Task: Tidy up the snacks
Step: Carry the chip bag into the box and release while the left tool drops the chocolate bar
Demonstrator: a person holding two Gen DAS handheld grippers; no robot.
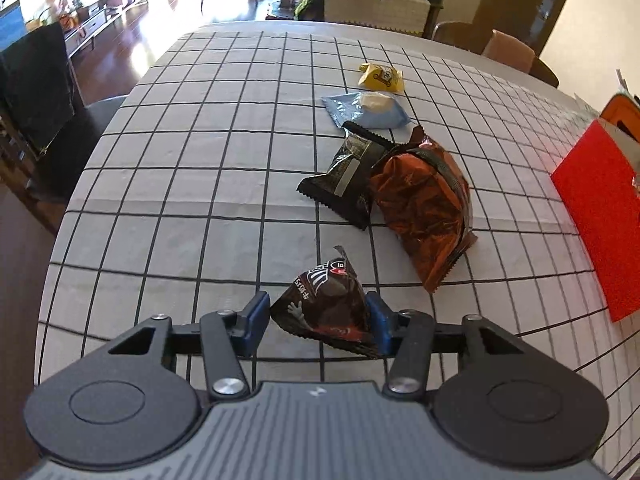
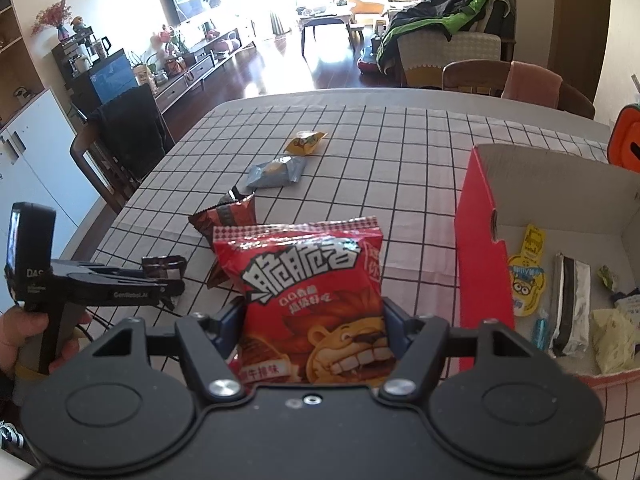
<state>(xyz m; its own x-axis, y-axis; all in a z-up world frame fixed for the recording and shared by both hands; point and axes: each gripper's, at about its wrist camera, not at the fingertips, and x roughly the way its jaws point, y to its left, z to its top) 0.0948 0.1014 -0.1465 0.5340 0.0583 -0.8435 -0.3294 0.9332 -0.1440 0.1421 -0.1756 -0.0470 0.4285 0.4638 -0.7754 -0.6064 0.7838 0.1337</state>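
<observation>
My left gripper [image 1: 318, 316] is shut on a small dark brown snack packet [image 1: 328, 304], held just above the checked tablecloth; it also shows from the side in the right wrist view [image 2: 168, 276]. My right gripper [image 2: 312, 320] is shut on a red lion-print snack bag [image 2: 312, 300], held upright left of the open red box [image 2: 476, 264]. On the table lie an orange-brown bag [image 1: 424, 204], a black packet [image 1: 348, 172], a light blue packet [image 1: 368, 110] and a yellow packet [image 1: 380, 77].
The red box holds several small packets [image 2: 572, 304]. Its red side shows at the right of the left wrist view [image 1: 600, 216]. Chairs [image 2: 520, 80] stand at the table's far edge and another chair [image 2: 124, 132] at its left side.
</observation>
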